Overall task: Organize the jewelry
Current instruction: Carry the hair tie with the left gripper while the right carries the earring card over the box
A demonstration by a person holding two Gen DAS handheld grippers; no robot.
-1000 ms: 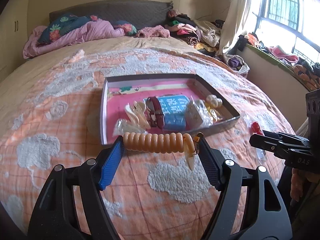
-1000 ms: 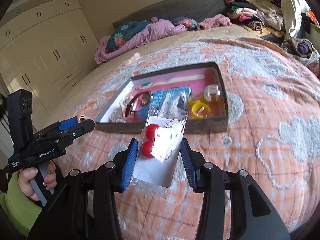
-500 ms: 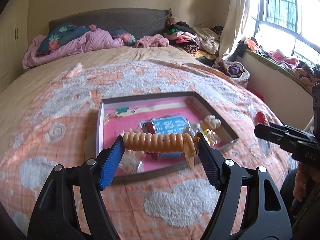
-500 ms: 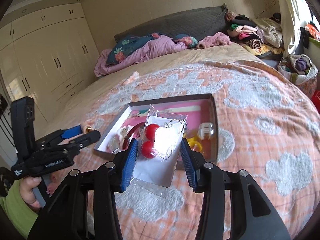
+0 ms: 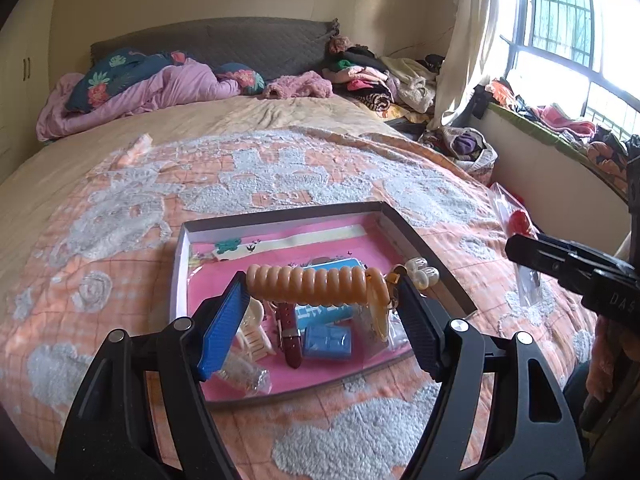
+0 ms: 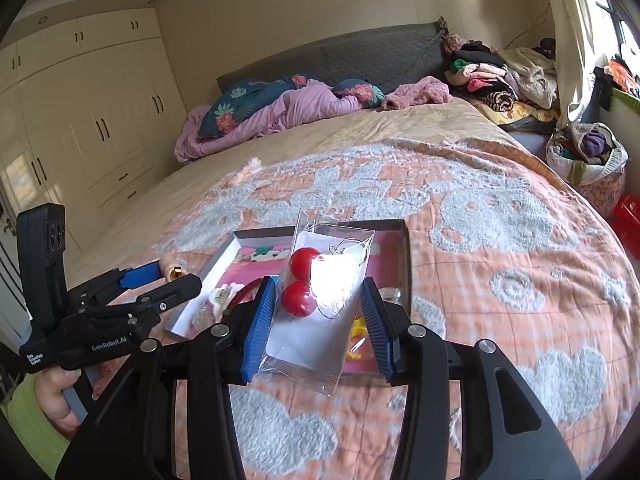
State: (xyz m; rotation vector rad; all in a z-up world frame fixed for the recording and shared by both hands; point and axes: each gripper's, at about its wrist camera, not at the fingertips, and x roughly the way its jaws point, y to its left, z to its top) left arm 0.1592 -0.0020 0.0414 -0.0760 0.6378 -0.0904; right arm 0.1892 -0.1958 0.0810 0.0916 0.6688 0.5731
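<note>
An orange-and-white quilted bedspread (image 5: 132,216) covers the bed, with wide bare cloth on all sides of the shallow rectangular cardboard tray with pink floor (image 5: 180,264), which lies flat near the foot. Inside the tray: one dark red watch strap (image 5: 289,330), one blue card packet (image 5: 327,340), one cream claw clip (image 5: 252,334). The left gripper (image 5: 320,300) is clamped on one peach spiral coil hair tie (image 5: 312,286), spanning its fingers above the tray. The right gripper (image 6: 318,320) is clamped on one clear plastic packet with two red bead earrings (image 6: 320,304), held over the tray's near edge.
</note>
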